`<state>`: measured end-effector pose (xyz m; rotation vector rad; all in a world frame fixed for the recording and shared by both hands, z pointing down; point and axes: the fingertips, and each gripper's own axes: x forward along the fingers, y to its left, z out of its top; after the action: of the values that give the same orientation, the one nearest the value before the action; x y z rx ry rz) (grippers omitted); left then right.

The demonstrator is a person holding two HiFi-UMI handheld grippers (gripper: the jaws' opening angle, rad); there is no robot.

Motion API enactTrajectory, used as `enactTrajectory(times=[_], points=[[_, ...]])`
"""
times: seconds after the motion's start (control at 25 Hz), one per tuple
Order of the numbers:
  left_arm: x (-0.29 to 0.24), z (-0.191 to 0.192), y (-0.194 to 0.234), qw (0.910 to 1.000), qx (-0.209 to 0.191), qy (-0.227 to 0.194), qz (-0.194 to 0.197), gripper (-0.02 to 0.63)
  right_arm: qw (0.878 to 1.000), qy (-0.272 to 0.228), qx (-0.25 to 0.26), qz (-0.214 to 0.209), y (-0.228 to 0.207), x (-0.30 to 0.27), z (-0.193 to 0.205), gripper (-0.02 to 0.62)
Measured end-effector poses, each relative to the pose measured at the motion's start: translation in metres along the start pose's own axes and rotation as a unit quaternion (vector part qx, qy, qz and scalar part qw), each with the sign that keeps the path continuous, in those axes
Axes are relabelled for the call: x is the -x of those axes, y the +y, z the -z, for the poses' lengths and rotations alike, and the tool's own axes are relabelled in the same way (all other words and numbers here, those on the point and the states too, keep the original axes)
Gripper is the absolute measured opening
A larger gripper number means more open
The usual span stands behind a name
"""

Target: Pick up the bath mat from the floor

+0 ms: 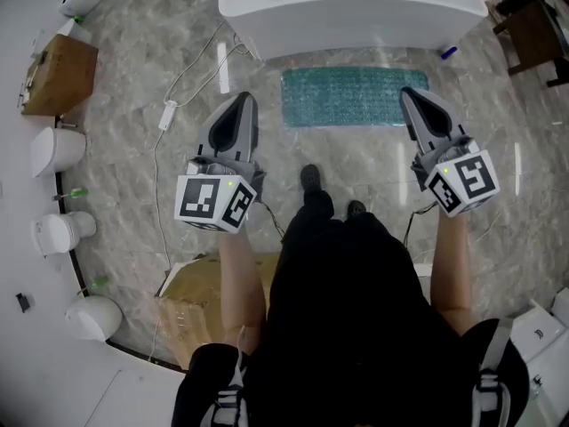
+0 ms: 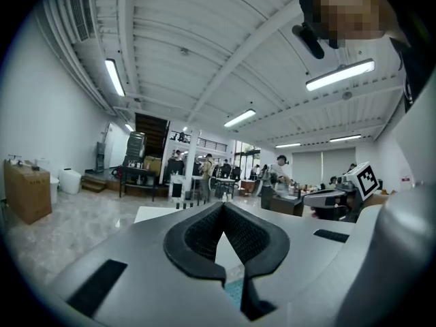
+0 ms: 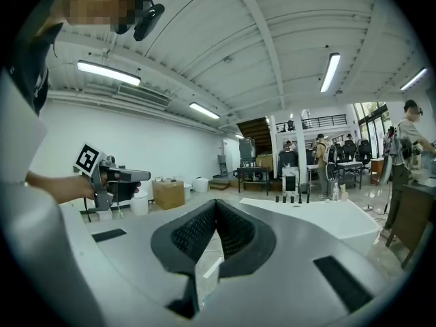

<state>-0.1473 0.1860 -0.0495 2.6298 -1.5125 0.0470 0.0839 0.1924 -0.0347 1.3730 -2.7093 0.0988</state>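
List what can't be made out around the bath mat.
Bath mat: left gripper view shows only a teal sliver; the left gripper hides the rest.
Tub: far side cut off by the head view's top edge.
Blue thing beside the tub: too small to identify.
Box: half hidden under the person's arm, head view.

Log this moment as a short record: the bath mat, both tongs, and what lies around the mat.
bath mat: teal, lying flat on the marble floor, alongside the white bathtub
left tongs: shut, empty, tip near the mat's left end in the head view
right tongs: shut, empty, tip near the mat's right end in the head view
contact: neither tongs touches the mat
nearby: cardboard box at far left; white cable on the floor
task status: mat not yet picked up
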Motion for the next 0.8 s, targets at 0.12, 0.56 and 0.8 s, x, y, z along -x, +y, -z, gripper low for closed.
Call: enactTrajectory(times=[0.12,0.56,0.8], points=[[-0.014,0.002,0.028,0.9999,-0.006,0.0,0.014,0.011,1.0,0.002,0.001,0.015,0.004,-0.024,-0.002,0.012],[-0.064,0.035,0.079,0.9978,0.014,0.032,0.057,0.011,0.996,0.025,-0.019,0.085,-0.003,-0.05,0.013,0.012],[-0.096,0.036,0.077,0.9972,0.01,0.041,0.061,0.011,0.996,0.036,-0.019,0.084,-0.029,-0.064,0.014,0.012]])
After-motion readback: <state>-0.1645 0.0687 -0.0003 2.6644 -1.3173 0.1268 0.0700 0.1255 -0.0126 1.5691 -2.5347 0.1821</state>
